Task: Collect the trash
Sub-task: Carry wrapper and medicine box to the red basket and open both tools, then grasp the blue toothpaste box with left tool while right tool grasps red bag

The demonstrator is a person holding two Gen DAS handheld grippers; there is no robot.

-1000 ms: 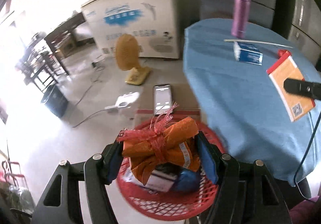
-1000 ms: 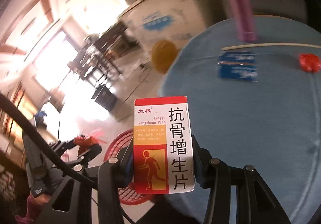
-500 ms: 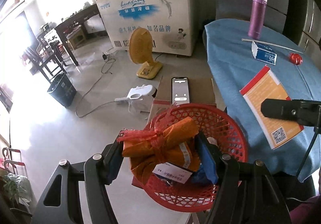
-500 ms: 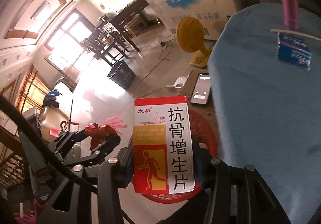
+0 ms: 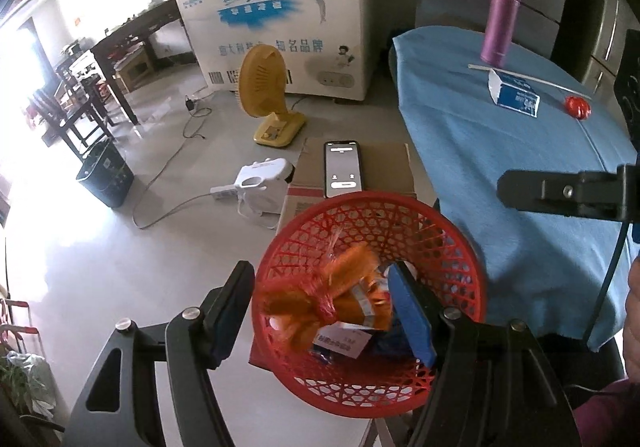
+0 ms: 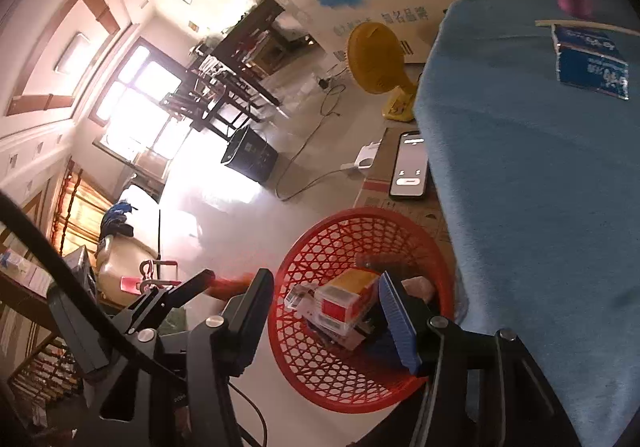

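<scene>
The red mesh basket (image 5: 400, 203) (image 6: 360, 213) stands beside the blue-clothed table (image 5: 500, 151). My left gripper (image 5: 320, 275) hovers over it. An orange wrapper bundle tied in red netting (image 5: 332, 295) is blurred between its jaws, clear of the left pad and dropping. My right gripper (image 6: 325, 283) is also over the basket, its jaws opening with nothing pressed between them. The red and yellow medicine box (image 6: 348, 295) lies below in the basket on other packets. A blue-white carton (image 5: 514, 97), a red scrap (image 5: 577, 107) and a white stick (image 5: 520, 75) remain on the table.
A purple flask (image 5: 500, 31) stands at the table's far side. A phone (image 5: 341, 169) lies on a cardboard box (image 5: 384, 167) behind the basket. On the floor are a yellow fan (image 5: 266, 87), a white appliance with cables (image 5: 264, 183) and a dark bin (image 5: 105, 179).
The right gripper came down over the basket and let go of the medicine box, which now lies inside. The orange bundle has slipped lower in the left gripper's jaws.
</scene>
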